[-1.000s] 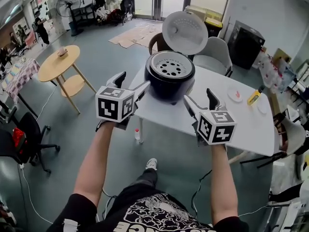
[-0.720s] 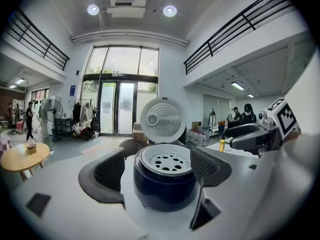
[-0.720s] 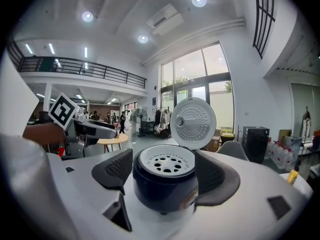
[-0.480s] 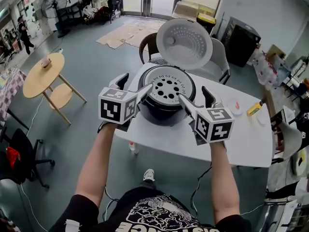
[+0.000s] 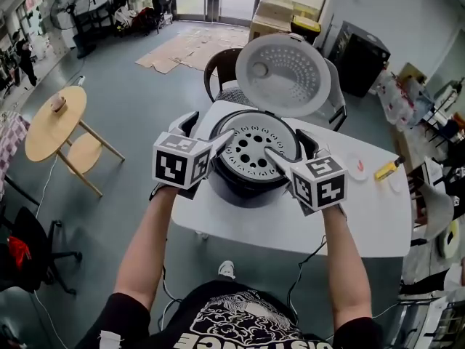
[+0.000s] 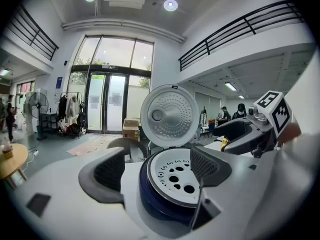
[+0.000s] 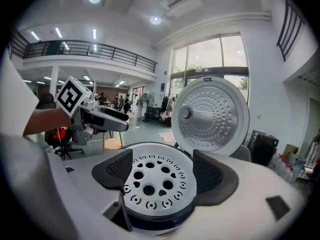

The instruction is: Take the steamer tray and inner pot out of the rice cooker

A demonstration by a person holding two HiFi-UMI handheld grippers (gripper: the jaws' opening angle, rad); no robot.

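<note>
A dark rice cooker (image 5: 243, 184) stands on the white table (image 5: 378, 209) with its lid (image 5: 283, 64) raised. A white steamer tray (image 5: 254, 147) with round holes sits in its mouth and hides the inner pot. My left gripper (image 5: 208, 129) is open at the cooker's left rim, one finger over the tray's edge. My right gripper (image 5: 287, 145) is open at the right rim in the same way. In the left gripper view the tray (image 6: 177, 176) shows between the open jaws of the left gripper (image 6: 160, 171). The right gripper (image 7: 162, 171) frames the tray (image 7: 155, 186) too. Neither holds anything.
A small pink dish (image 5: 356, 166) and a yellow object (image 5: 385, 168) lie on the table's right part. A chair (image 5: 218, 67) stands behind the cooker. A round wooden table (image 5: 54, 122) and a black office chair (image 5: 22, 246) are on the floor to the left.
The cooker has come closer in the head view. Both grippers have moved forward from in front of the table to the cooker's rim, one on each side of the tray.
</note>
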